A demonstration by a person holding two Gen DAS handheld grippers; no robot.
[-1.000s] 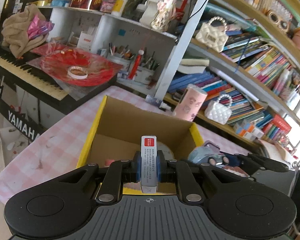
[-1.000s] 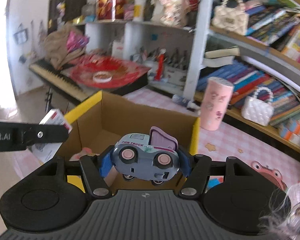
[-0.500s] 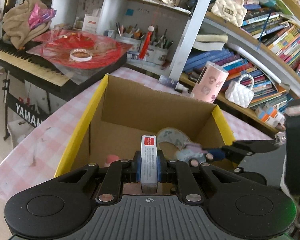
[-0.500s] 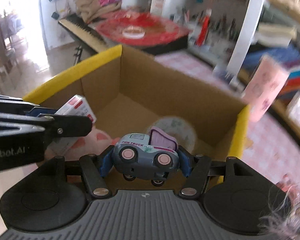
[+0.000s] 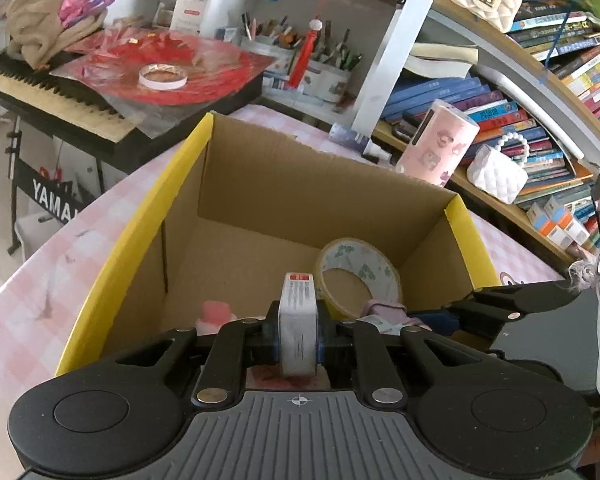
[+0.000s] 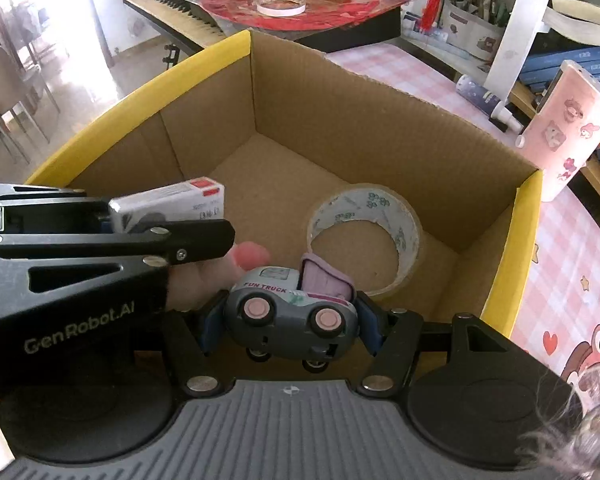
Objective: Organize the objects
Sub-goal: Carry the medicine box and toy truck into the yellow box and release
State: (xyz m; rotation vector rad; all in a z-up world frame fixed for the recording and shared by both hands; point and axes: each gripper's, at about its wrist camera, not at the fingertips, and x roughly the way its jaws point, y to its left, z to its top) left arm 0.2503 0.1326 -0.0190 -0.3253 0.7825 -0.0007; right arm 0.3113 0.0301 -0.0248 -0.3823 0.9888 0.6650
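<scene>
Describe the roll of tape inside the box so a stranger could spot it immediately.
Start at the open cardboard box with yellow top edges on the pink checked tablecloth. On its floor, toward the right-hand wall, a wide roll of tape leans tilted with its brown core showing. It is the only ring in the box, pale with small green prints, unlike the pink item beside it.

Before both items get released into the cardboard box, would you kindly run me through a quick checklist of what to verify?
1. Left gripper grips the small carton: ok, though its jaws are just beginning to open.
2. Right gripper shut on the toy truck: ok.
3. Both items over the cardboard box opening: ok.
4. Bare floor under the carton: cannot tell; a pink object lies close by.
5. Truck clear of the tape roll: cannot tell, it sits just ahead.
6. Grippers apart from each other: ok.
</scene>
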